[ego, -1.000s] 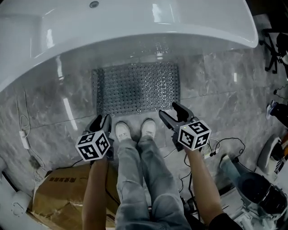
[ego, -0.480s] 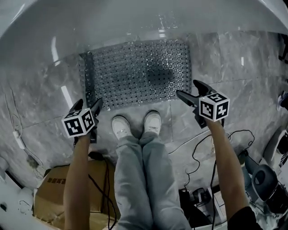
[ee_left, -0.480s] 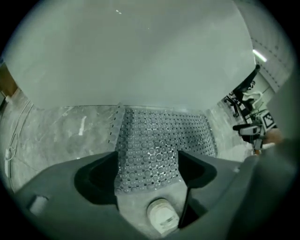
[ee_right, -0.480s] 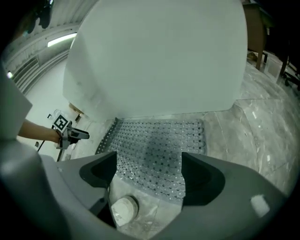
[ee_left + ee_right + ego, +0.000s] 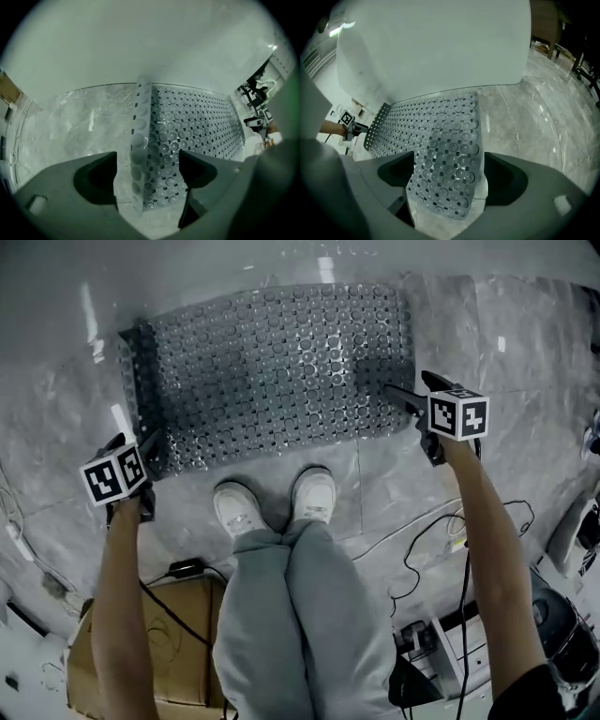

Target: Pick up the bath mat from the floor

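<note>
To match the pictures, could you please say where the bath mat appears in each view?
Head view: bath mat upper centre.
Left gripper view: bath mat centre-right, upturned edge mid-picture.
Right gripper view: bath mat centre, corner lowest.
Shared landmark: the bathtub behind it.
</note>
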`<action>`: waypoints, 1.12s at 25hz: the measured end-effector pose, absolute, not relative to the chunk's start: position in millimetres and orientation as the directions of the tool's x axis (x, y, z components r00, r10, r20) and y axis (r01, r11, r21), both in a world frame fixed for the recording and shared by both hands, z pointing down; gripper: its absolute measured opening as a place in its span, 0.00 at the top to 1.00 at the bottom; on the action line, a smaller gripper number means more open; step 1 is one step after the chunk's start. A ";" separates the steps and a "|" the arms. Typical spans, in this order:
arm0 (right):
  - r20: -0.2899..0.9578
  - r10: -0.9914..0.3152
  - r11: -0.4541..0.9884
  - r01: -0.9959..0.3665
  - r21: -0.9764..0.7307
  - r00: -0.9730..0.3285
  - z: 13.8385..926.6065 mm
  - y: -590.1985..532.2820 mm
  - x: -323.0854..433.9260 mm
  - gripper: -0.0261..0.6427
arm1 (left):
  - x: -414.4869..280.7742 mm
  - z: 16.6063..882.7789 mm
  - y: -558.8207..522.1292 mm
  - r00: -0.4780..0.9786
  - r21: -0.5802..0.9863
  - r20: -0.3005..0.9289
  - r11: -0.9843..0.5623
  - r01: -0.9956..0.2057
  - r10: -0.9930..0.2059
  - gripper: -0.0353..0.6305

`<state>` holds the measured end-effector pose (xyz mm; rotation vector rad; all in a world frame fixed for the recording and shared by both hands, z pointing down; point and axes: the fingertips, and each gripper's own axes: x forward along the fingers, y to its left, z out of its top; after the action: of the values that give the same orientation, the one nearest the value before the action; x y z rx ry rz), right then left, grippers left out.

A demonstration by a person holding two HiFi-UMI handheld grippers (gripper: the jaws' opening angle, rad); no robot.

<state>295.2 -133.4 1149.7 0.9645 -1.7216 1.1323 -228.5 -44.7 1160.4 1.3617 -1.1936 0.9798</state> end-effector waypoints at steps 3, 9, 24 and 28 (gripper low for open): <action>0.924 -0.136 0.276 -0.910 -0.311 -0.357 1175.9 -137.1 302.4 0.24 | -237.7 1177.4 -44.8 0.179 0.186 0.973 0.035 -0.982 -0.143 0.32; 0.906 -0.143 0.268 -0.897 -0.353 -0.399 1203.2 -160.8 295.0 0.24 | -232.4 1204.5 -60.9 0.251 0.263 0.953 0.053 -0.963 -0.169 0.32; 0.866 -0.078 0.271 -0.846 -0.459 -0.494 1191.3 -146.0 259.5 0.60 | -205.9 1190.4 -58.7 0.268 0.280 0.950 0.059 -0.958 -0.163 0.72; 0.976 -0.042 0.317 -0.930 -0.188 -0.211 1209.8 -151.1 284.1 0.92 | -207.6 1195.1 -60.1 0.179 0.182 0.982 0.032 -0.983 -0.064 0.84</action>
<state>284.1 -151.1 1209.8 0.9195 -1.5463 1.0735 -207.6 -60.1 1195.1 1.3064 -1.1353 1.0175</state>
